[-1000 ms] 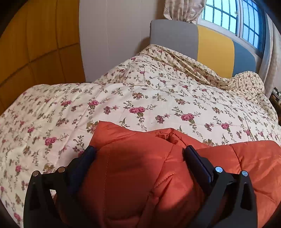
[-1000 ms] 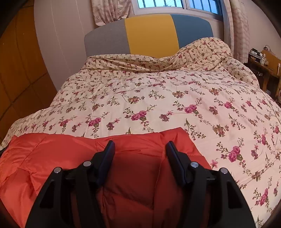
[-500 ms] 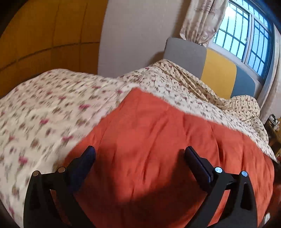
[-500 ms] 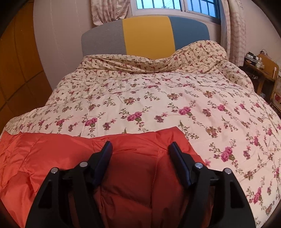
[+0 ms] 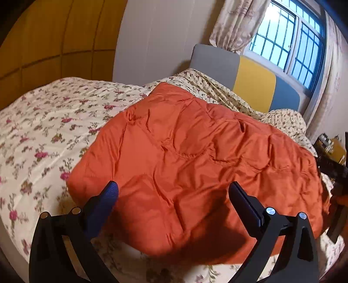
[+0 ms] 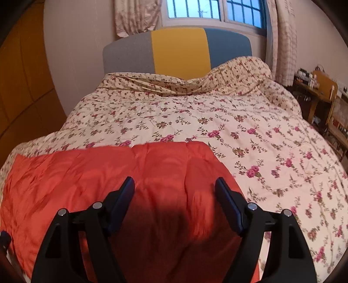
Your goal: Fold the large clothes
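An orange quilted jacket [image 5: 195, 163] lies spread flat on the flowered bedspread [image 5: 43, 130]. My left gripper [image 5: 174, 189] hovers over the jacket's near left corner, jaws wide open and holding nothing. In the right wrist view the same jacket [image 6: 87, 178] fills the lower left. My right gripper [image 6: 175, 182] hangs just above the jacket's right end. Its jaws are opening, the fabric lies under the gap, and the pads do not press on it.
The bed has a grey, yellow and blue headboard [image 6: 178, 50] under a barred window [image 6: 215, 10]. A rumpled floral sheet [image 6: 239, 71] is heaped near the headboard. A wooden desk and chair [image 6: 322, 91] stand to the right, and yellow wall panels [image 5: 54, 32] to the left.
The left gripper has swung left and off the bunched jacket, which now lies flat. The right gripper's jaws have widened and lifted off the fabric they held.
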Demonstrator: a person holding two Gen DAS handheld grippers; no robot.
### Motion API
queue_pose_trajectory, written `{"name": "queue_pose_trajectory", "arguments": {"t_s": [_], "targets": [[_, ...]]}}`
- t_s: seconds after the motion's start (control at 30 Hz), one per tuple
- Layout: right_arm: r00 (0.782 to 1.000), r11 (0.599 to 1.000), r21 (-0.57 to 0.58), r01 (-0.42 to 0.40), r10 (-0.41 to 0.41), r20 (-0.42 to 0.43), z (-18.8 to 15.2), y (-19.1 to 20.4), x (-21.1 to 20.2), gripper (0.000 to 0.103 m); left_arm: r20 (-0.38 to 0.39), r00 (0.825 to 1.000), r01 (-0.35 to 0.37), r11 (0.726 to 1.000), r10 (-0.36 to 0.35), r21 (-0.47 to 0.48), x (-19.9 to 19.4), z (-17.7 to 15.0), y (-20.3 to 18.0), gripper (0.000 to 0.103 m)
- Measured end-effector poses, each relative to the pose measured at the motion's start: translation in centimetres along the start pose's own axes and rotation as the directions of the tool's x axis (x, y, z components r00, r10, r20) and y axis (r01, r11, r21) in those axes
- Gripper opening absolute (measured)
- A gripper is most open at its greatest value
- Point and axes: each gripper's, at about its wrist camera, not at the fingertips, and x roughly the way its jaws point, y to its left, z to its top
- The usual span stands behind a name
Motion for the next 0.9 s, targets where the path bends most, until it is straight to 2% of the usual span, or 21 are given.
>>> {"name": "queue_pose_trajectory", "arguments": {"t_s": [0.2, 0.3, 0.57, 0.7, 0.77, 0.8, 0.87, 0.9], "targets": [[1.000, 0.999, -0.033, -0.027, 0.027, 0.006, -2.3, 1.3, -3.1, 0.078, 0.009, 0.997, 0.072, 0.995, -0.071, -0.076, -1.6, -1.0, 0.7, 0.100], [0.999, 0.999, -0.029, -0.039, 0.039, -0.006, -3.6, 1.8, -4.0, 0.078, -0.013, 0.995, 0.100, 0.987, -0.102, -0.127, -2.0, -1.6, 1.3, 0.100], [0.997, 0.995, -0.068, -0.079, 0.079, -0.005, -7.6, 3.8, -6.6, 0.078, -0.053, 0.988, 0.130, 0.972, -0.143, -0.196, -2.4, -3.2, 2.5, 0.100], [0.993, 0.992, -0.045, -0.116, 0.116, -0.017, -8.8, 3.8, -7.3, 0.078, -0.060, 0.984, 0.152, 0.960, -0.171, -0.237, -2.1, -3.6, 2.9, 0.100], [0.990, 0.989, -0.035, -0.143, 0.142, -0.025, -9.3, 3.8, -7.7, 0.073, -0.050, 0.981, 0.168, 0.956, -0.185, -0.241, -2.1, -3.5, 3.0, 0.100], [0.988, 0.987, -0.034, -0.156, 0.155, -0.029, -9.6, 3.9, -7.9, 0.066, -0.047, 0.981, 0.172, 0.954, -0.189, -0.244, -2.0, -3.4, 3.1, 0.100], [0.984, 0.983, -0.040, -0.177, 0.176, -0.032, -10.0, 4.0, -8.2, 0.050, -0.037, 0.981, 0.174, 0.950, -0.190, -0.258, -1.9, -3.3, 3.3, 0.100], [0.978, 0.978, -0.038, -0.205, 0.204, -0.033, -10.2, 4.2, -8.4, 0.035, -0.035, 0.981, 0.173, 0.949, -0.188, -0.265, -1.8, -3.2, 3.4, 0.100]]}}
